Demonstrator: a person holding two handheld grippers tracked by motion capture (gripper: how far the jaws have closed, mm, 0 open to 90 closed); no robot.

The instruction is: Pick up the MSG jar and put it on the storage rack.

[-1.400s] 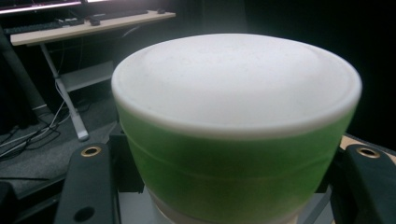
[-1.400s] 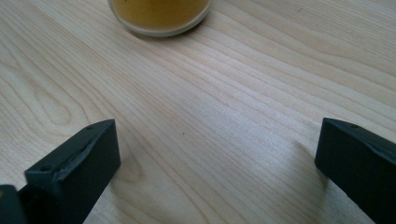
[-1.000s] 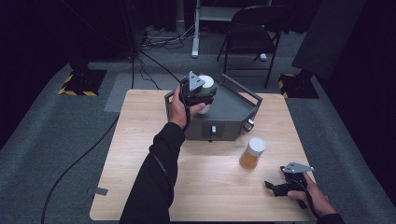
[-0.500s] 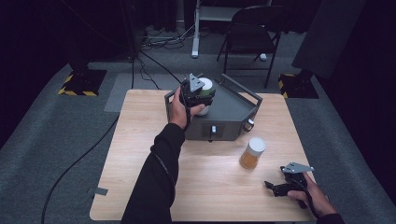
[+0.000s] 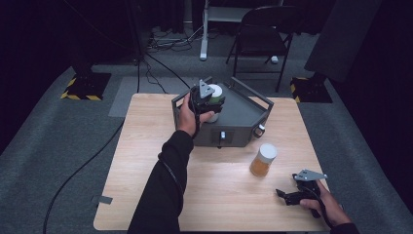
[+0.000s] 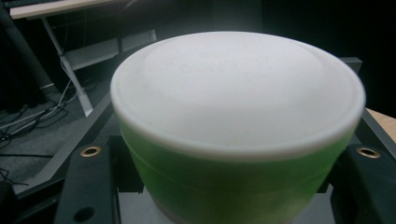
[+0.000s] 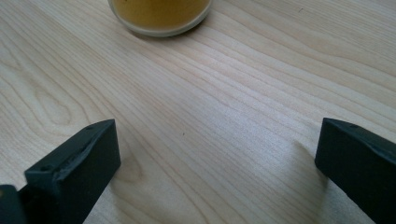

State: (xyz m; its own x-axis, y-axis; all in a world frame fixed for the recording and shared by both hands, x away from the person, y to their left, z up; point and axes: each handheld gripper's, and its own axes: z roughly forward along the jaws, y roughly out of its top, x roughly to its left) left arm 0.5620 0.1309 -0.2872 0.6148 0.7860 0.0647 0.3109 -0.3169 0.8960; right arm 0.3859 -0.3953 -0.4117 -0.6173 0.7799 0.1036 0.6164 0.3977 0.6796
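A green jar with a white lid [image 6: 238, 93] sits between the jaws of my left gripper [image 6: 229, 196], which is shut on its body. From above, that jar [image 5: 215, 91] and the left gripper [image 5: 210, 101] are over the back left part of a dark grey metal bin [image 5: 234, 134]. An orange jar with a white lid [image 5: 263, 160] stands on the wooden table [image 5: 146, 146] in front of the bin. My right gripper [image 5: 284, 195] rests open on the table near the front right, and the orange jar's base [image 7: 161, 16] lies ahead of its jaws.
The bin has raised rails [image 5: 251, 91] and a small latch on its front wall [image 5: 222, 135]. A folding chair [image 5: 263, 34] and cables lie on the floor beyond the table. Bare wood [image 7: 215, 121] lies between the right gripper's jaws.
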